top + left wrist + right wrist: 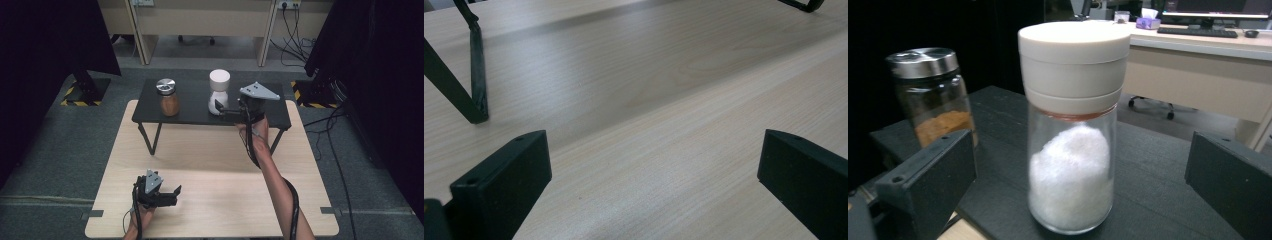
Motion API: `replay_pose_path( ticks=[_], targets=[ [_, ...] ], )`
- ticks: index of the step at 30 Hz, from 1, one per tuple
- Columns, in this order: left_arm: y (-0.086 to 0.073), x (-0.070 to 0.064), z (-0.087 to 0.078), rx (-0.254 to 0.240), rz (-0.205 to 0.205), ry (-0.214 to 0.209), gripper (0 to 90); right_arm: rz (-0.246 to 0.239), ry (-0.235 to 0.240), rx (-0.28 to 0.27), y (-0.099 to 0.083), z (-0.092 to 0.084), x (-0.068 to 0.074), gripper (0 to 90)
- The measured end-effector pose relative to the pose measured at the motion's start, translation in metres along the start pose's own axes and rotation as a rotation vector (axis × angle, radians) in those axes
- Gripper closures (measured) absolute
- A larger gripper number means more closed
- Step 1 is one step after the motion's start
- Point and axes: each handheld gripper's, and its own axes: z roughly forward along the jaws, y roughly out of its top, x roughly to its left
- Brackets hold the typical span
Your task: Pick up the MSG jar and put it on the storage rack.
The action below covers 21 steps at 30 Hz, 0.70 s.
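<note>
- I see a jar (1070,130) at the centre of the right gripper view with a cream-white lid, clear glass and white grains.
- The second jar (933,95), at that frame's left, has a silver lid and orange-brown powder.
- The shelf (190,112) under both is black.
- The table (210,195) is pale wood grain.
- Yellow-and-black stripes mark the floor plates (80,95) at the high view's upper left and right.
- My grippers' jaws are black.
</note>
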Motion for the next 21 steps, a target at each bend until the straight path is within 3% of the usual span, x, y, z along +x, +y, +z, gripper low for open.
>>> replay_pose_path(
  ticks=[10,21],
  targets=[
    [0.0,-0.001,0.0,-0.003,0.005,0.001,0.0,-0.01,0.088,-0.033,-0.02,-0.029,0.003,0.2],
    [0.0,-0.002,0.0,-0.002,0.005,0.004,0.0,-0.02,0.151,-0.021,-0.048,-0.052,0.006,0.2]
  ],
)
